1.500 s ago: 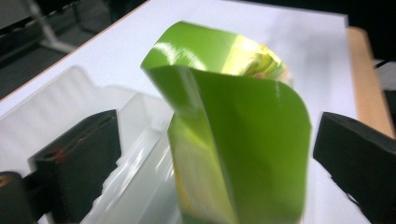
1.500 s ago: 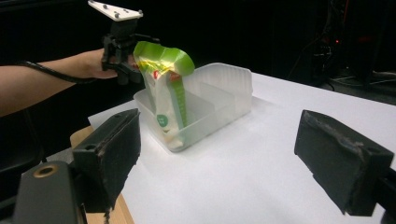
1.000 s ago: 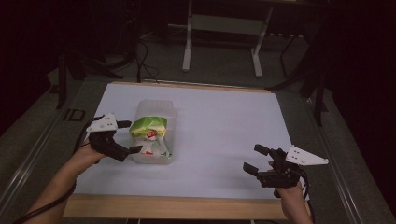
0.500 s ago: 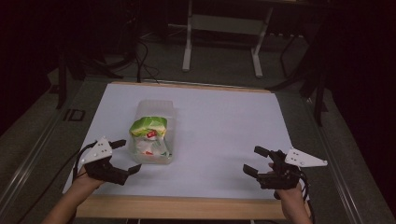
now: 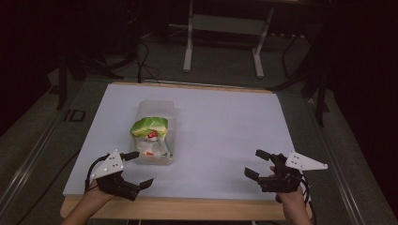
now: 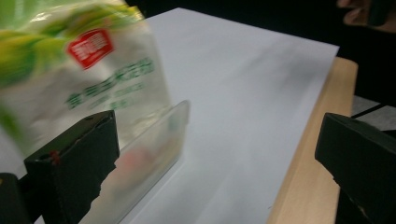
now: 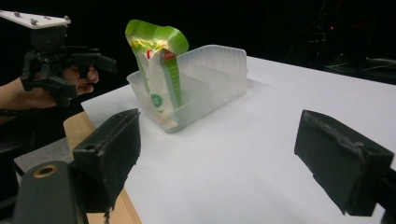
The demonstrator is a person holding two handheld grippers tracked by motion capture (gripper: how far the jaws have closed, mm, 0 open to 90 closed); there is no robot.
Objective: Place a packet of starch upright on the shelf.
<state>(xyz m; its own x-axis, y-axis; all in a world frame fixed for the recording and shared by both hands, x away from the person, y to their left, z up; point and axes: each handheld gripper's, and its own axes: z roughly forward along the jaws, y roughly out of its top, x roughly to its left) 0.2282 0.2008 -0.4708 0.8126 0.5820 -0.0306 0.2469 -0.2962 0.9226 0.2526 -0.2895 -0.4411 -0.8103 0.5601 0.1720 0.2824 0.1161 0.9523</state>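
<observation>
the snack bag (image 7: 157, 70) is looking like glossy, crinkled plastic film, sitting in a frosted translucent plastic container (image 7: 210, 79); matt white paper (image 5: 225, 131) is covering the pale, smooth wooden table (image 5: 187, 208).

Left tool (image 5: 139, 168) back from bin (image 5: 157, 133)

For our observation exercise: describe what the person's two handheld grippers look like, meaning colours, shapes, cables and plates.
Both the left gripper and the right gripper have black frames with two blocky black jaws. Each carries a pale grey three-cornered plate on top. A dark cable trails from each. No sleeves show on the forearms.
</observation>
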